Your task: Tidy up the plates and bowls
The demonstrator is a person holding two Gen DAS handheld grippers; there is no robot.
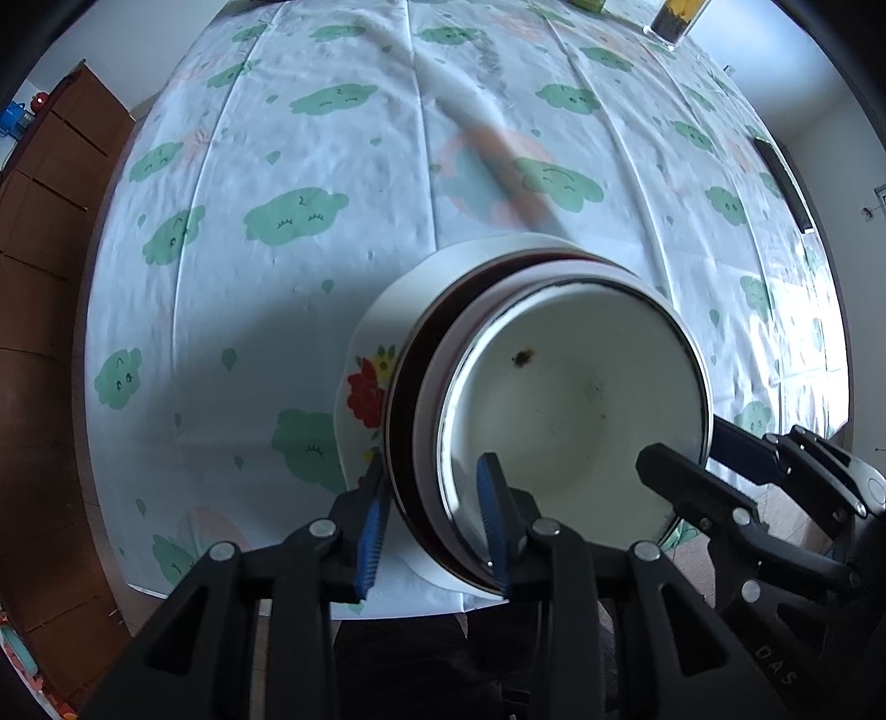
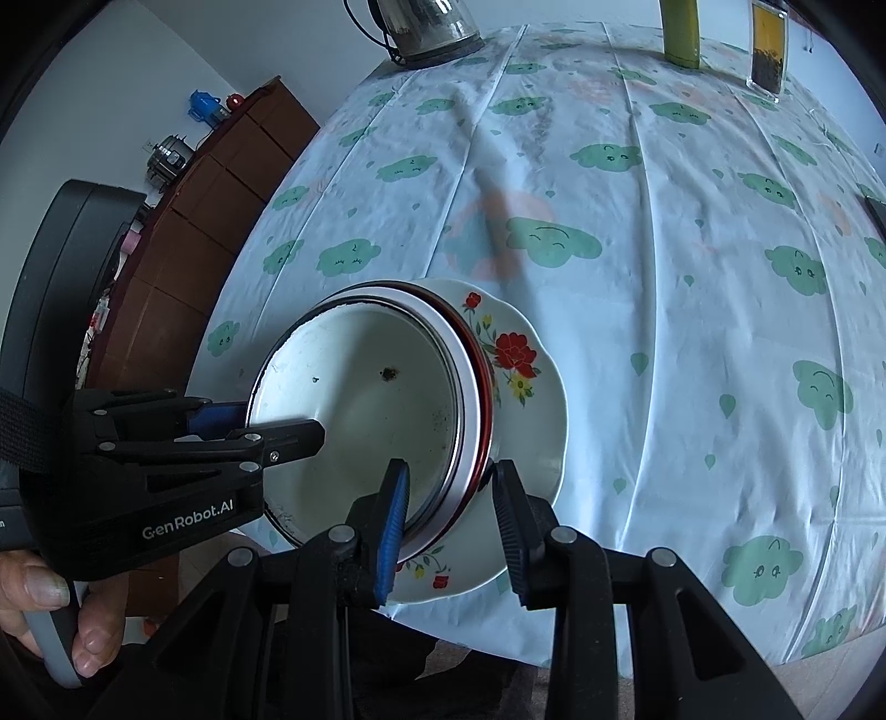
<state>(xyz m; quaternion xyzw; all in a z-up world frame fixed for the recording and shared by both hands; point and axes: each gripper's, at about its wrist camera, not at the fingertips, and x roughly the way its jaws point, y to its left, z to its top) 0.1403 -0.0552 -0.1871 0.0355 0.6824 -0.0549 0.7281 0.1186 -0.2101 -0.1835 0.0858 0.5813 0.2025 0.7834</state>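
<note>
A stack of nested bowls stands on a floral plate [image 1: 365, 387] [image 2: 526, 387] near the table's front edge. The top one is a white enamel bowl [image 1: 581, 399] [image 2: 360, 399] with a dark chip inside; under it sit a white bowl and a red-rimmed bowl [image 1: 401, 421] [image 2: 484, 382]. My left gripper [image 1: 434, 526] [image 2: 260, 423] is shut on the stacked rims, one pad inside the enamel bowl and one outside. My right gripper [image 2: 451, 515] [image 1: 698, 459] clamps the opposite side of the rims the same way. Whether the bowls are lifted off the plate I cannot tell.
The table wears a white cloth with green clouds [image 1: 332, 166]. At its far end stand a kettle [image 2: 432, 27], a green bottle [image 2: 681, 33] and a clear container [image 2: 767, 50]. A dark flat object [image 1: 783, 183] lies at the right edge. A wooden cabinet [image 1: 50, 221] stands left.
</note>
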